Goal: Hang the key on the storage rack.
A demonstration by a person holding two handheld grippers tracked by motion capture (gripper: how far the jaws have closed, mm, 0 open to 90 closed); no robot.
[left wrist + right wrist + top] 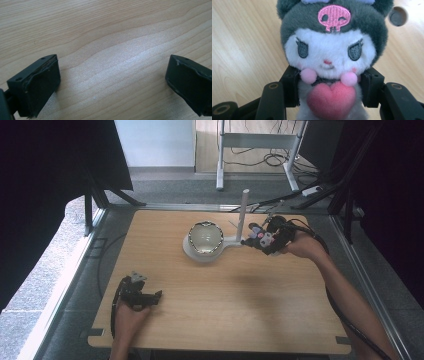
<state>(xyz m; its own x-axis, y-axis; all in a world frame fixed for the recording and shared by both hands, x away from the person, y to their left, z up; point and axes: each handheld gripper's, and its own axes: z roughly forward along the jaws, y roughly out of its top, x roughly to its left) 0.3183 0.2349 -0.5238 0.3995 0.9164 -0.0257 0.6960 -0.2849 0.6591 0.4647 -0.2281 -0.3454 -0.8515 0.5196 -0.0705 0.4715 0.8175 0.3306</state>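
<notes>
Right gripper pinches the plush toy at 2 o'clock on the table, just beside the white stand — likely carrying it. Left gripper, jaws spread at 7 o'clock, empty. Next move probably calls for a steady set-down.

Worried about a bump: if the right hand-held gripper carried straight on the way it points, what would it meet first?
Probably the white post of the stand, just ahead of the plush toy held by the right hand-held gripper; depth is unclear.
</notes>
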